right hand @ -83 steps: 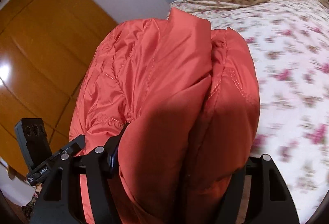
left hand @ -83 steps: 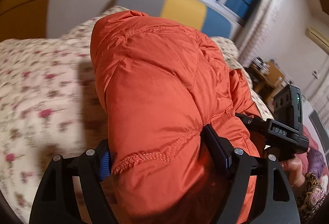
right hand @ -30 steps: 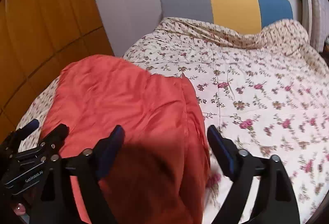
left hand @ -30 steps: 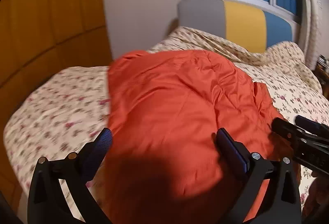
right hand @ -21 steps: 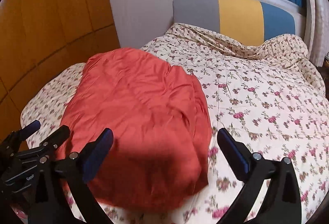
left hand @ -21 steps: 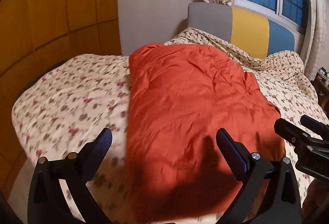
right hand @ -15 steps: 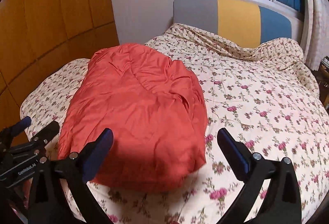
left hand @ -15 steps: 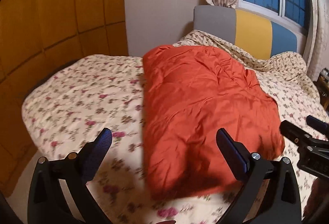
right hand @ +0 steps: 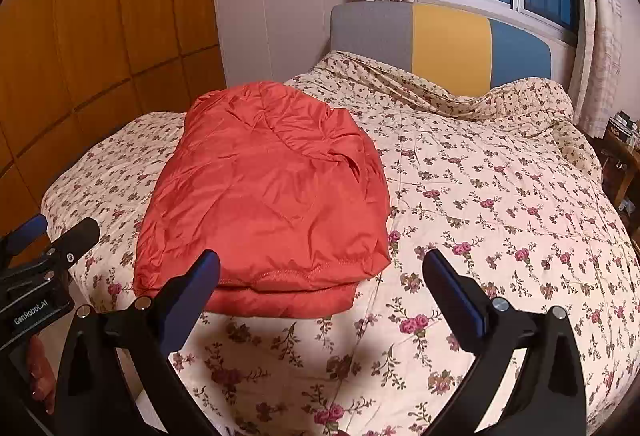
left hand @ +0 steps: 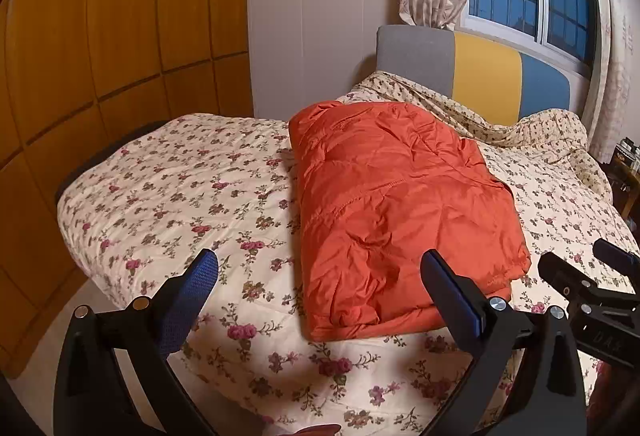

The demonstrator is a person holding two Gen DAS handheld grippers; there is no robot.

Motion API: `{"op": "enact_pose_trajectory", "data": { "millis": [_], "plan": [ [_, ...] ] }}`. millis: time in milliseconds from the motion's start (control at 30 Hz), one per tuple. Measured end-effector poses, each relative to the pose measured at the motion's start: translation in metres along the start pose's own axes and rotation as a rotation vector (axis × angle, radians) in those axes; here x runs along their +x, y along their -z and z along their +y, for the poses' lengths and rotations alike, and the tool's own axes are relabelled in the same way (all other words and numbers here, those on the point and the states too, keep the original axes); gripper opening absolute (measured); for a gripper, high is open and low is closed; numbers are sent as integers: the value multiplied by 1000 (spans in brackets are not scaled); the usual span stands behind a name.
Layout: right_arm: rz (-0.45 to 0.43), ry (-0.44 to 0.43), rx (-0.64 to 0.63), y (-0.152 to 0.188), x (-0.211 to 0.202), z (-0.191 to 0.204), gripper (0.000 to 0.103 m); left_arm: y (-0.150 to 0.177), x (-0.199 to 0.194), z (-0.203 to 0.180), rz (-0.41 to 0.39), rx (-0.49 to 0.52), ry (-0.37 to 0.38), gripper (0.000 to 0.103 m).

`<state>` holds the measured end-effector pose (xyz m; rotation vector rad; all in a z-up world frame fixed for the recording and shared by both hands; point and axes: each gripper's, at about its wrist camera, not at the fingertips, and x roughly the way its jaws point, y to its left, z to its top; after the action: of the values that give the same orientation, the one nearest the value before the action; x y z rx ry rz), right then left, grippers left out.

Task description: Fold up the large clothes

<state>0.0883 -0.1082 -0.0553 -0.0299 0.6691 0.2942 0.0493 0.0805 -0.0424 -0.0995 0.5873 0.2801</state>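
Floral quilt covers bed, orange jacket lying folded on its near left part (stitched hem nearest), left gripper and right gripper both spread wide, holding nothing.

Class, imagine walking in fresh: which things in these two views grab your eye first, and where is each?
The folded orange jacket lies on the floral bedspread, toward the bed's left side. Behind it stands a grey, yellow and blue headboard. Both the left gripper and right gripper hang open, holding nothing.

Orange jacket on cream rose-print quilt (headboard grey, yellow, blue).
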Motion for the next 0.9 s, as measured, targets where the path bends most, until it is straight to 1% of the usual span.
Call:
{"op": "enact_pose_trajectory", "data": {
  "millis": [267, 900],
  "plan": [
    [-21, 0, 3, 0, -8, -1, 101, 3, -4, -4, -3, 16, 1, 100],
    [-11, -14, 6, 1, -6, 0, 101, 6, -3, -6, 8, 5, 11, 100]
  ]
}}
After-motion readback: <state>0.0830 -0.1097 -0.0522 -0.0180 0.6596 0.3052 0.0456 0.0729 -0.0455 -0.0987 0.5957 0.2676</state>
